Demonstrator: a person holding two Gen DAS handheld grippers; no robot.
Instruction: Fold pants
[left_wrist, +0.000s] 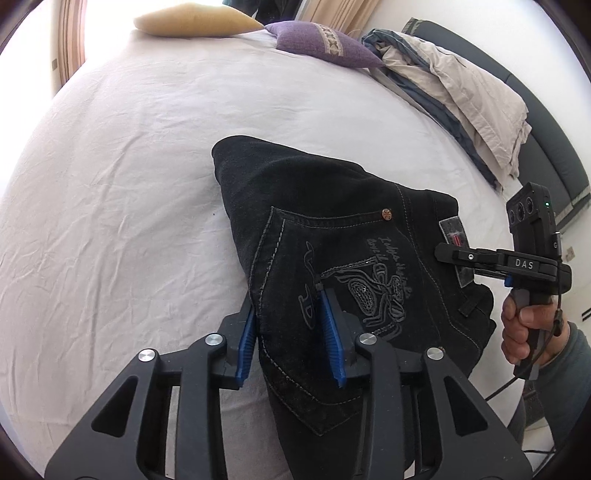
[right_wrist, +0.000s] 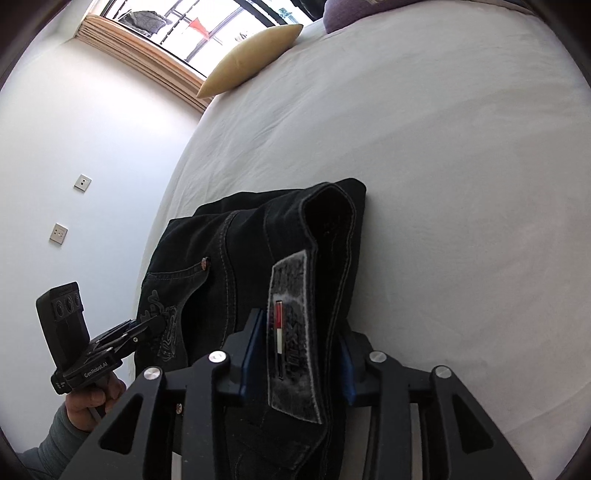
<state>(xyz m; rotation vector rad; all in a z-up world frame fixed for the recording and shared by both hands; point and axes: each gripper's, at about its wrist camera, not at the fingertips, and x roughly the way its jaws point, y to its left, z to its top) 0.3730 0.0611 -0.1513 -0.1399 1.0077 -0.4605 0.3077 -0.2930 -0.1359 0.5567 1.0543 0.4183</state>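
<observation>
A pair of black jeans (left_wrist: 317, 221) lies folded in a thick bundle on the white bed (left_wrist: 129, 166), back pocket with embroidery facing up. My left gripper (left_wrist: 286, 299) straddles the near edge of the bundle, one blue pad on each side of the fabric, and grips it. My right gripper (right_wrist: 299, 332) is closed on the waistband with its grey label (right_wrist: 291, 332); it also shows in the left wrist view (left_wrist: 458, 254), at the jeans' right side. The jeans (right_wrist: 229, 240) show in the right wrist view too.
A yellow pillow (left_wrist: 195, 20) and a purple cushion (left_wrist: 325, 44) lie at the far end of the bed. A pile of beige and grey bedding (left_wrist: 461, 96) sits along the right edge by a dark headboard (left_wrist: 546, 122). A wall with sockets (right_wrist: 59, 232) is left of the bed.
</observation>
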